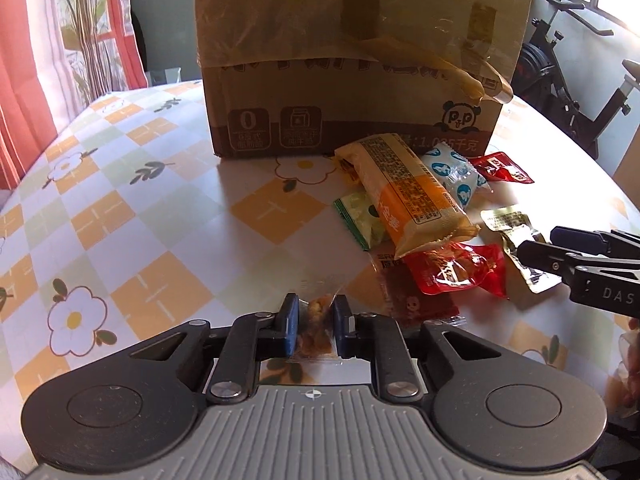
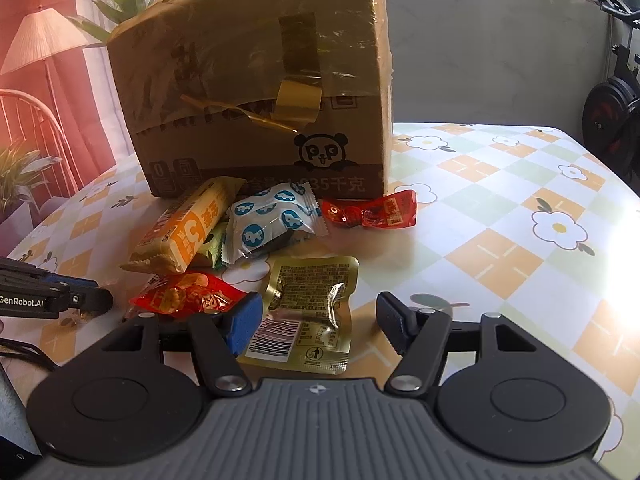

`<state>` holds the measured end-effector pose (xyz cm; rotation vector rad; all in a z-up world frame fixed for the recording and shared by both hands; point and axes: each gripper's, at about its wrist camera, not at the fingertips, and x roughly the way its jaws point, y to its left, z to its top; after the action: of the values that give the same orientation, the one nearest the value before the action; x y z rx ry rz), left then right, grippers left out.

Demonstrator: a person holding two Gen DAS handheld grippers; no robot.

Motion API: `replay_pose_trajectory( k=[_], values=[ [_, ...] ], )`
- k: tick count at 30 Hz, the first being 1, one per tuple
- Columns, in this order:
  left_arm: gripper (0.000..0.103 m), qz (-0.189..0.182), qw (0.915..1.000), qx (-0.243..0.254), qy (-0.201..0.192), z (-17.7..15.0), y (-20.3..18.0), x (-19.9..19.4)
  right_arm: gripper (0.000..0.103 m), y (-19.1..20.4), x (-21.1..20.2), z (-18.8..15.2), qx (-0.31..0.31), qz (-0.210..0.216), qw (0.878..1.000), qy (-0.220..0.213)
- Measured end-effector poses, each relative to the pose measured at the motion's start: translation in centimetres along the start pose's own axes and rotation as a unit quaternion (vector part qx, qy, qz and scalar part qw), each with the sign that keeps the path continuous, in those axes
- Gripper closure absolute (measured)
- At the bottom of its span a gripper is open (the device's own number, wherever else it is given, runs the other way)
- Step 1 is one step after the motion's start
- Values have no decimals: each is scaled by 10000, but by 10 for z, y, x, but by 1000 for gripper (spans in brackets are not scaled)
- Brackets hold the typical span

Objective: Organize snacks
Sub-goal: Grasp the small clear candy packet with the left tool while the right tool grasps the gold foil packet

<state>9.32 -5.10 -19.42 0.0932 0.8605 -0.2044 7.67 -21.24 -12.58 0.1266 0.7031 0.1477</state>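
My left gripper (image 1: pixel 316 304) is shut on a small clear packet (image 1: pixel 316 332) of brown snack pieces, just above the tablecloth. Right of it lies a snack pile: a long orange bar (image 1: pixel 412 196), a white-and-blue packet (image 1: pixel 456 176), a green packet (image 1: pixel 360 216), two red packets (image 1: pixel 452 272) (image 1: pixel 504 168) and a flat dark-red one (image 1: pixel 416 304). In the right wrist view my right gripper (image 2: pixel 320 304) stands open over a gold foil packet (image 2: pixel 312 280), its pads apart from it. The left fingertip sits next to the near red packet (image 2: pixel 188 296).
A tall taped cardboard box (image 1: pixel 352 60) with a panda logo stands behind the pile. The table (image 1: pixel 120 200) has a flower-and-check cloth. An exercise bike (image 1: pixel 568 92) stands beyond the table's right edge, and curtains and a plant on the left.
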Motion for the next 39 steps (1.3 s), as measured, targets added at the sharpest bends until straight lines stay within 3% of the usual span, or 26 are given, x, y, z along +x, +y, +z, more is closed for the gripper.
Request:
replay_pose_trajectory(
  k=[14,18,23,30,39],
  values=[
    [85,-207,9977,-434,-471,2,11,-7,37,9,6,5,-280,-134,9993,209],
    [85,-237,9968,-544,-529,2,16,-8,31,7,16,15,9,-7,9990,437],
    [85,-236,9960,-685,-522,1,22,-7,31,16,27,18,-192,-265,9983,472],
    [85,-259,9959,-717,-493,0,24,-5,37,23,27,5,-435,-687,9965,191],
    [85,-249,9957,-755,-480,1,25,-4,46,13,22,5,-235,-537,9983,68]
  ],
)
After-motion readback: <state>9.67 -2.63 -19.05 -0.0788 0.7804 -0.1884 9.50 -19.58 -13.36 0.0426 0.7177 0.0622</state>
